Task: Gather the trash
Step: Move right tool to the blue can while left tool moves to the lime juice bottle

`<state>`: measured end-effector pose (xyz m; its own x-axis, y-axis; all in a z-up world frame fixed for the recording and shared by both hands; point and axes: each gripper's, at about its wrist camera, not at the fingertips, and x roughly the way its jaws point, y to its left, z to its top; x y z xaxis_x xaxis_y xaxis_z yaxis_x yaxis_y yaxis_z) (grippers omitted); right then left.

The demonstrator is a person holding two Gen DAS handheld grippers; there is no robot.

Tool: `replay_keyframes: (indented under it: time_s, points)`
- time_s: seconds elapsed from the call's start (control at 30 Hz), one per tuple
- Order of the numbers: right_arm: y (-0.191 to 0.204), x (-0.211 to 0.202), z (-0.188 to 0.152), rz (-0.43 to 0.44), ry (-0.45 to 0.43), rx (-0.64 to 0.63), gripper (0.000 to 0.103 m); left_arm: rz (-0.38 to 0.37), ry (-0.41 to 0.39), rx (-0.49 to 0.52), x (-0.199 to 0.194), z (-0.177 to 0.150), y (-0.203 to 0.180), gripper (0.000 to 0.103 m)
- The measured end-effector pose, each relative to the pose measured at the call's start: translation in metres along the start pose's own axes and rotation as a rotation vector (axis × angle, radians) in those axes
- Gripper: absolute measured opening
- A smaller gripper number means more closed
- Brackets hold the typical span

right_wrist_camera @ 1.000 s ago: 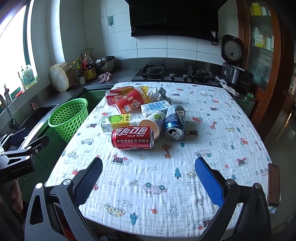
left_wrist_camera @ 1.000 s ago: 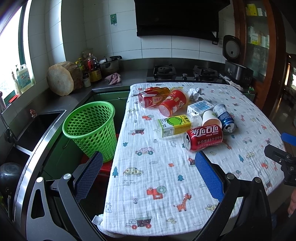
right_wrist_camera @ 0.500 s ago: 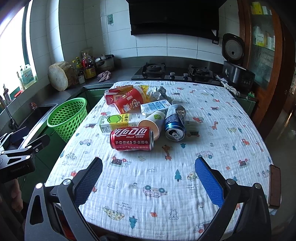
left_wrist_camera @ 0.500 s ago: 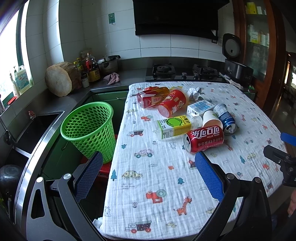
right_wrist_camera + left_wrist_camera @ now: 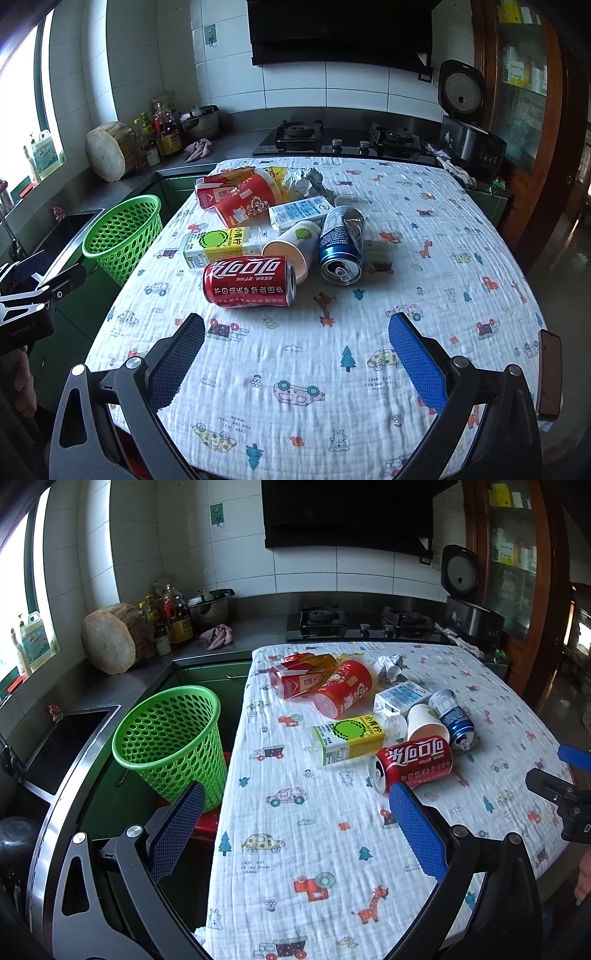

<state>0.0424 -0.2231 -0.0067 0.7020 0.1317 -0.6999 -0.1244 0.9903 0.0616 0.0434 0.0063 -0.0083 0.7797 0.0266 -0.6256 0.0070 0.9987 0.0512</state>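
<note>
A pile of trash lies mid-table: a red cola can on its side nearest me, a blue can, a paper cup, a yellow drink bottle, a white carton, a red tub and crumpled paper. The red can also shows in the left wrist view. A green mesh basket stands left of the table. My left gripper is open and empty over the table's near left edge. My right gripper is open and empty, just short of the red can.
The table wears a white cartoon-print cloth. A dark phone lies at its right edge. A sink and steel counter run along the left. A gas hob and a rice cooker stand behind the table.
Both grippers have edged slightly forward toward the trash pile. Both stay open and empty. Nothing on the table has moved.
</note>
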Motion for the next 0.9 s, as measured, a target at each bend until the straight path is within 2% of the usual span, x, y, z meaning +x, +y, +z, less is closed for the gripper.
replay_keyframes:
  time_s: [0.5,0.73,0.9]
  points:
    - [0.004,0.023,0.013,-0.012,0.025,0.010,0.097,-0.024,0.020,0.004,0.024,0.011,0.007,0.098]
    - [-0.001,0.038,0.024,-0.012,0.032,0.006,0.097,-0.046,0.017,0.051,0.034,0.020,0.011,0.097]
    - [-0.014,0.054,0.036,-0.012,0.048,0.029,0.096,-0.095,0.009,0.138,0.047,0.031,0.011,0.087]
